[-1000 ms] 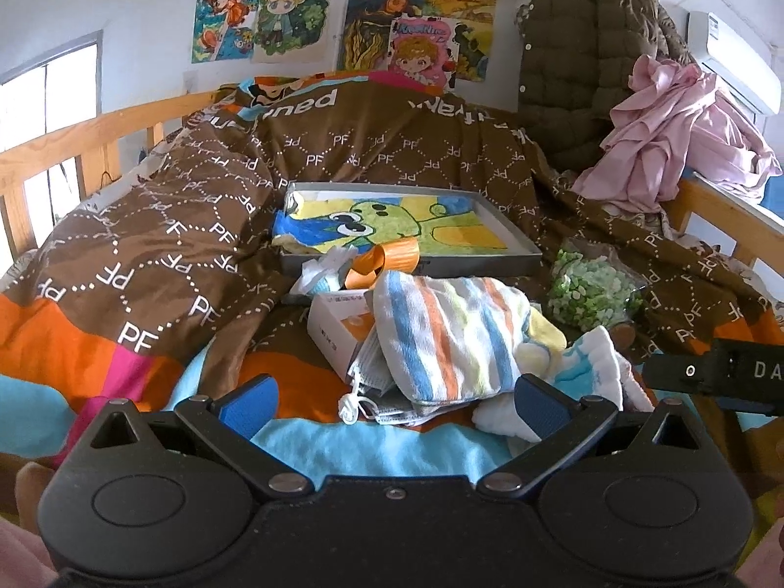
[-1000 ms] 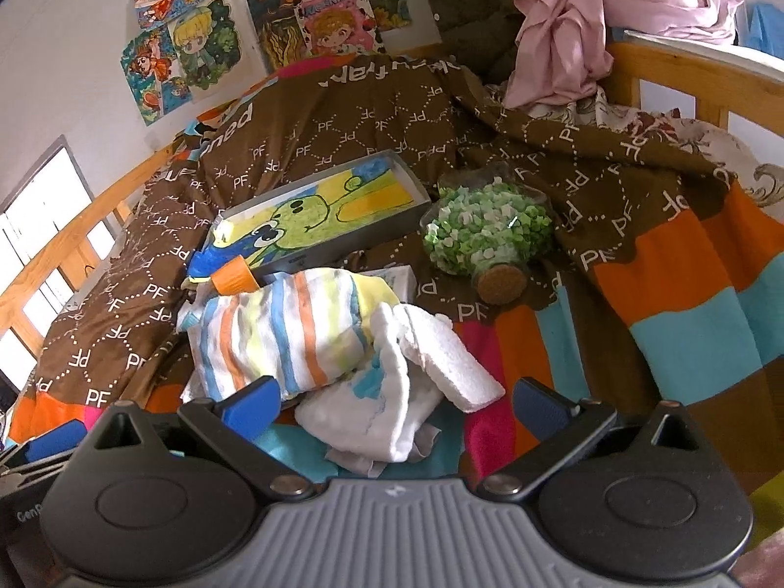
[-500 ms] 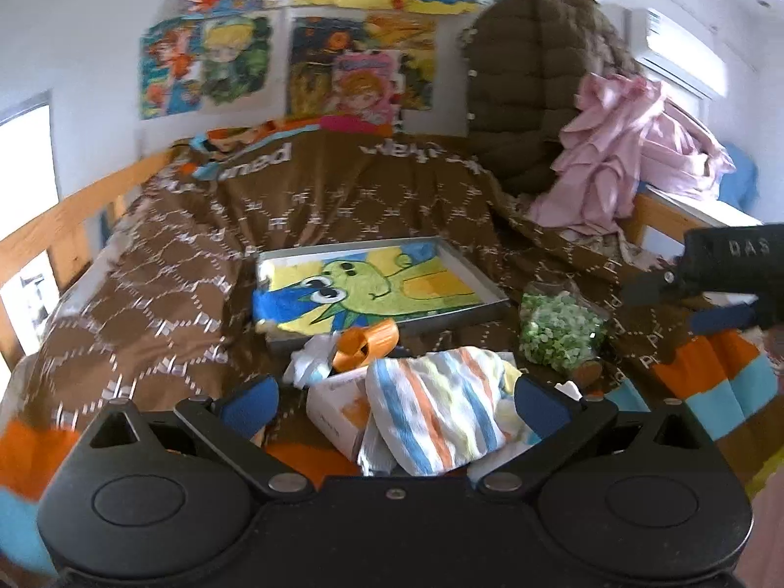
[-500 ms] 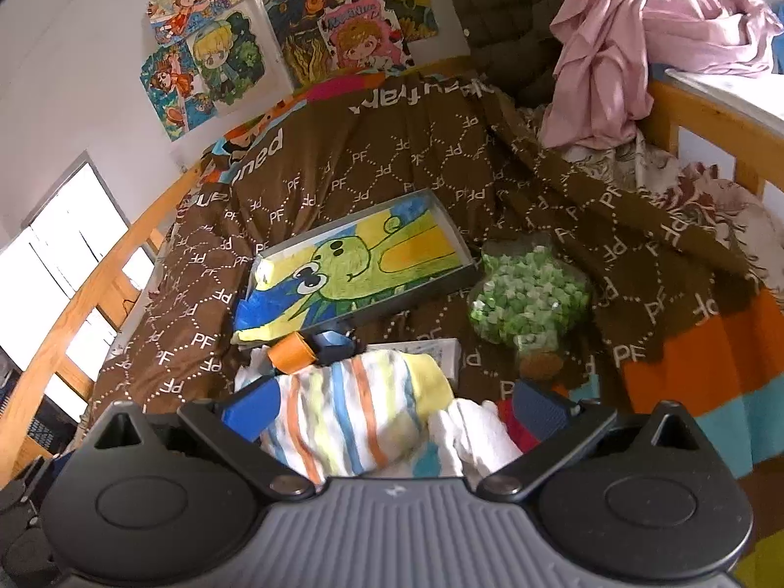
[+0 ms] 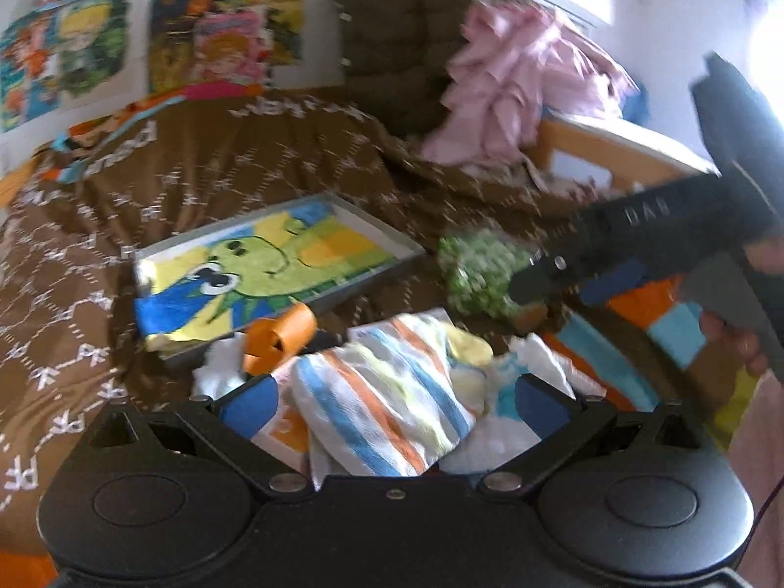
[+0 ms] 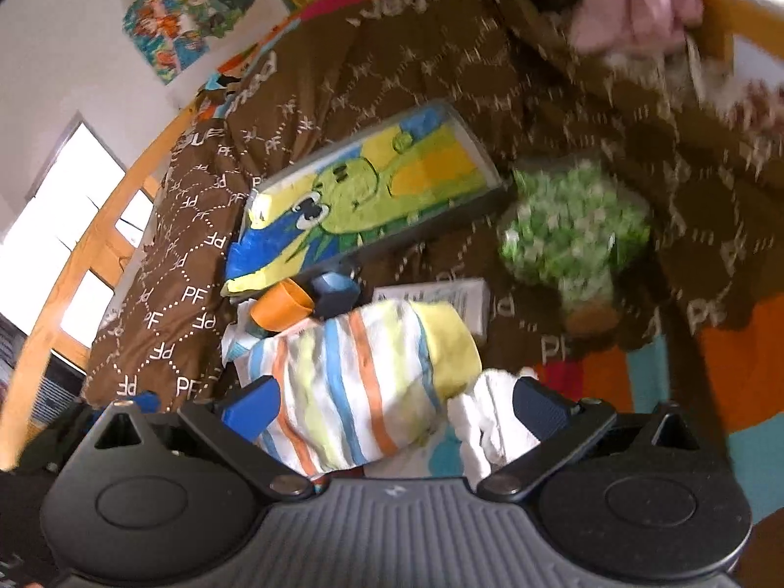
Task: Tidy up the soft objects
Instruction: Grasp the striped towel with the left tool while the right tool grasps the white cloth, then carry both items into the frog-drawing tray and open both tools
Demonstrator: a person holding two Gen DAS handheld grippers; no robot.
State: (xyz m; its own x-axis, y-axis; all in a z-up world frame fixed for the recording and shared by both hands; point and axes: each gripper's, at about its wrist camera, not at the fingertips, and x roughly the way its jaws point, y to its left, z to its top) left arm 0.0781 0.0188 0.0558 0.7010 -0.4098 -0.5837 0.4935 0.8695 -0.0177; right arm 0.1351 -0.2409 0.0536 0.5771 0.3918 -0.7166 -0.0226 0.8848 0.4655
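A striped towel lies bunched on the brown bedspread, with a white cloth touching its right side. My left gripper is open, fingers spread just above the near end of the towel. My right gripper is also open and hovers over the towel and the white cloth. Seen in the left wrist view, the right gripper is held by a hand at the right, above a jar of green bits. Both views are motion-blurred.
Behind the towel sit a framed cartoon picture, an orange tape roll and a white box. A pink garment and a brown jacket hang at the back. A wooden rail runs along the left side of the bed.
Both grippers have dropped back toward the towel pile. In the left view the right gripper has swung in over the jar and looks larger.
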